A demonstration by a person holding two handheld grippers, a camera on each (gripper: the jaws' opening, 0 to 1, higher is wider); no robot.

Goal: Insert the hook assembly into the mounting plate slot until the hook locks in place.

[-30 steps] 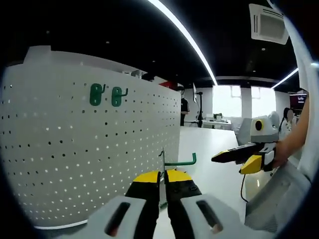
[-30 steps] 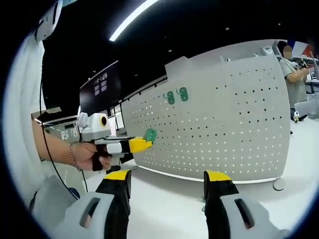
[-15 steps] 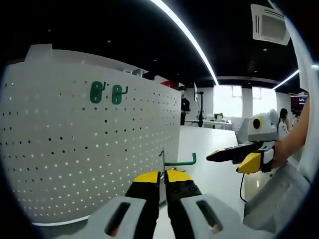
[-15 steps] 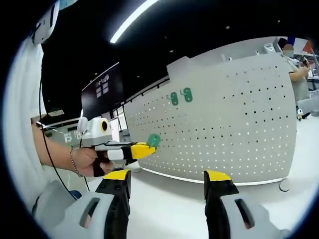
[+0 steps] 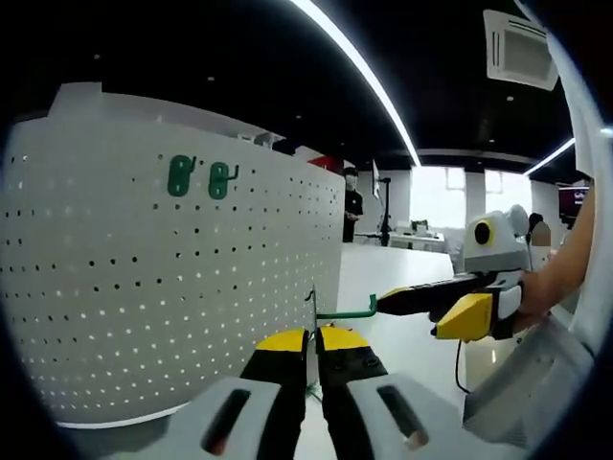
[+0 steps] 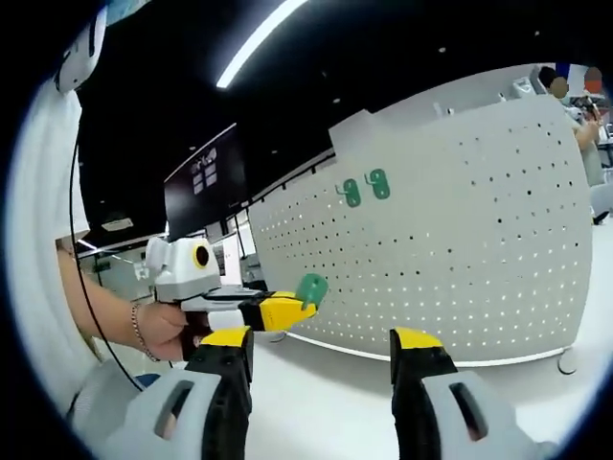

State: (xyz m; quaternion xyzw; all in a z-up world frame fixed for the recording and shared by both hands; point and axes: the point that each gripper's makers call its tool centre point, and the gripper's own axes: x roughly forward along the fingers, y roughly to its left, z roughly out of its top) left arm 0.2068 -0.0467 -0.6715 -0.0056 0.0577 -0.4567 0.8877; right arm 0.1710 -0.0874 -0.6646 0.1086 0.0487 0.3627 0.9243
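White perforated mounting plate (image 5: 172, 297) takes up the left of the left gripper view, upright, with two green hooks (image 5: 199, 178) already seated side by side near its top edge. Those two also show in the right gripper view (image 6: 365, 188).

Main risk: the held hook is well short of the board and off to its right. If it goes in tilted, its tabs miss the slots and it either skates on the panel or twists in the jaws. The grip looks thin, on the backplate edge only.

Left gripper (image 5: 312, 343): jaws pinched nearly together on the green hook assembly (image 5: 337, 314), which stands just above the tips, its arm pointing right. In the right gripper view the same piece (image 6: 311, 287) sits at that gripper's nose, near the plate's lower left.

Right gripper (image 6: 321, 356): jaws wide apart, nothing between them. In the left gripper view its tip (image 5: 397, 302) is just beside the hook's arm end; touching or not, I can't tell.
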